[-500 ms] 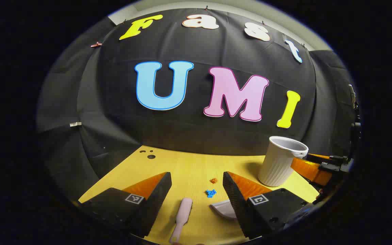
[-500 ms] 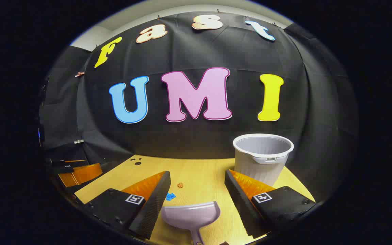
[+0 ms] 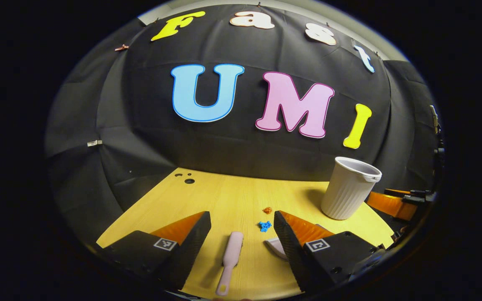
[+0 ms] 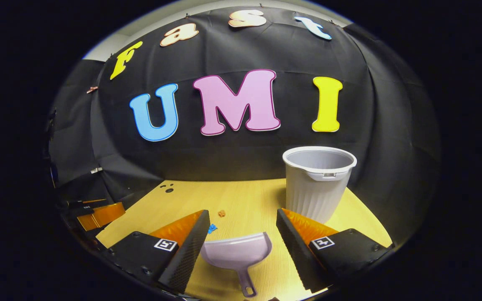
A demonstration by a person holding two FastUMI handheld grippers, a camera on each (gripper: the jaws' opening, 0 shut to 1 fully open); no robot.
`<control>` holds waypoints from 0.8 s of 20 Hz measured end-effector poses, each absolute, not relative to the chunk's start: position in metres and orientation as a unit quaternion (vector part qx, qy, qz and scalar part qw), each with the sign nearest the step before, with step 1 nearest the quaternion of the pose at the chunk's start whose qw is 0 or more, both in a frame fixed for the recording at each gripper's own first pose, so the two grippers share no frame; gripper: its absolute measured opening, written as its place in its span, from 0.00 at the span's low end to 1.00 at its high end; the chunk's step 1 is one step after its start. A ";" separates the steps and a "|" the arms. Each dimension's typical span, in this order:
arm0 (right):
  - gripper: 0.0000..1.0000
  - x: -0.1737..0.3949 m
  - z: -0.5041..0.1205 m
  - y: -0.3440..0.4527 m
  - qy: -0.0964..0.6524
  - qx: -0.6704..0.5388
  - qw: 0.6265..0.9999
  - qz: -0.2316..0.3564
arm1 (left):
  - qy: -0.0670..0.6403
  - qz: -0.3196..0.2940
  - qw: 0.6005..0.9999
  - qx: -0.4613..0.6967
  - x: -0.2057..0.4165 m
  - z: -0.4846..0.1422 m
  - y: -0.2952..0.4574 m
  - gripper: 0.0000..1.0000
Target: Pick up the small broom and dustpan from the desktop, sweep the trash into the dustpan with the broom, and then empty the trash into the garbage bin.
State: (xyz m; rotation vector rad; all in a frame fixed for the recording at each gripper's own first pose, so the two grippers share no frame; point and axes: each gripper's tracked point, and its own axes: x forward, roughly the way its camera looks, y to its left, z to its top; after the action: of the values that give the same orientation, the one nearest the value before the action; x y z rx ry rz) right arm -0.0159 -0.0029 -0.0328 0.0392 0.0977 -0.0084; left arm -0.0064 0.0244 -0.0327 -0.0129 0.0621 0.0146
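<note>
1 pink broom [image 3: 229,261] flat on the wood bench [image 3: 224,200], btwn the wide-apart fingers of the left gripper [image 3: 241,234]. 1 lilac dustpan [image 4: 237,253], handle toward cam, btwn the spread fingers of the right gripper [image 4: 241,236]. 2 trash bits: blue [image 3: 265,226], orange [image 3: 267,210]. 1 ribbed white garbage bin [image 4: 317,184] upright at the back right. No legible labels.

Right tool [image 4: 241,234] open above the surface [image 4: 249,200], dustpan [image 4: 237,253] lying between its fingers with handle toward camera, ribbed bin [image 4: 318,184] upright behind right finger, blue scrap [image 4: 212,228] and orange scrap [image 4: 221,213] beside left finger.
</note>
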 end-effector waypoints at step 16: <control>0.99 -0.007 -0.062 -0.007 0.102 0.034 0.994 -0.008 | 0.182 -0.006 0.983 -0.007 0.018 -0.122 0.041 0.96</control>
State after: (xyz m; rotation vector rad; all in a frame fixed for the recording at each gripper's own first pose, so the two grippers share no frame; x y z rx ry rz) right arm -0.0067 -0.0069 -0.0617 0.0687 0.2036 -0.0151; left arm 0.0175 0.0407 -0.1215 -0.0131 0.3654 -0.0126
